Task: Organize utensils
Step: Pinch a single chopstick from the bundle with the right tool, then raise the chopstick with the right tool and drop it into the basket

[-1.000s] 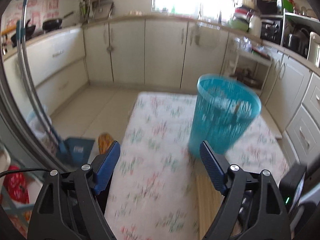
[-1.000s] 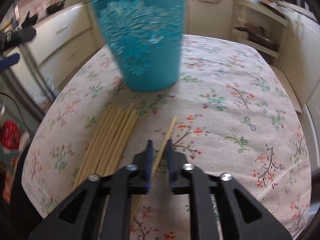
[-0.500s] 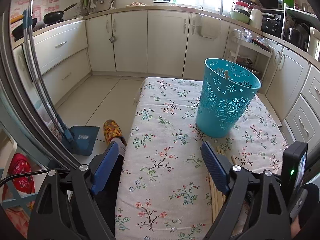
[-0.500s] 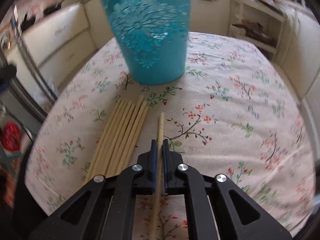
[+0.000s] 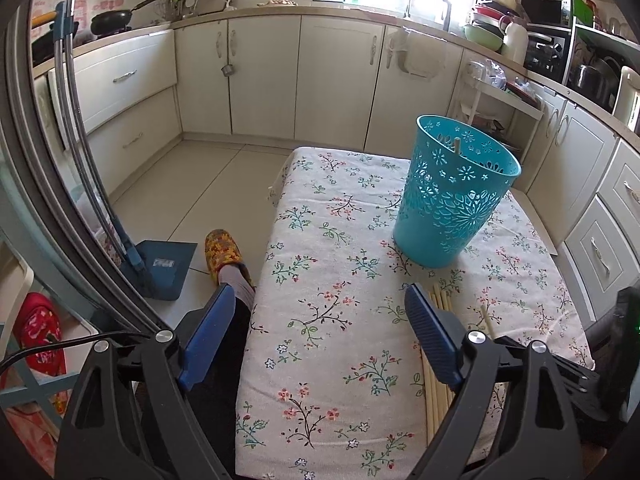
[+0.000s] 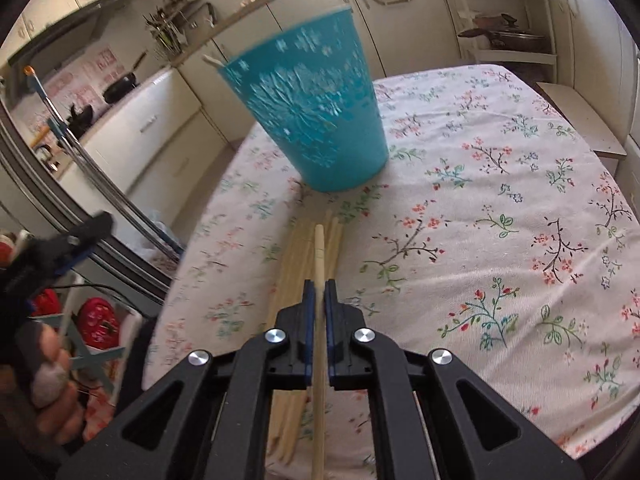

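A turquoise cut-out basket (image 5: 452, 196) (image 6: 312, 116) stands upright on the flowered tablecloth (image 5: 340, 320), with one chopstick (image 5: 457, 145) leaning inside it. Several bamboo chopsticks (image 6: 300, 264) (image 5: 438, 396) lie in a row on the cloth in front of the basket. My right gripper (image 6: 319, 286) is shut on a single chopstick (image 6: 319, 252), lifted above that row and pointing toward the basket. My left gripper (image 5: 320, 312) hangs open over the table's near left edge with nothing between its fingers; it also shows at the left edge of the right wrist view, left gripper (image 6: 76, 240).
The table (image 6: 520, 240) stands in a kitchen with cream cabinets (image 5: 260, 76) all around. Left of the table are a person's slippered foot (image 5: 224, 252), a blue dustpan (image 5: 164, 264) and a metal frame (image 5: 80, 160). A low shelf (image 6: 580, 116) sits beyond the far right edge.
My right gripper closed on one chopstick and raised it off the cloth, rolling so the scene tilts. The left gripper shifted toward the table's left edge early on, then held still.
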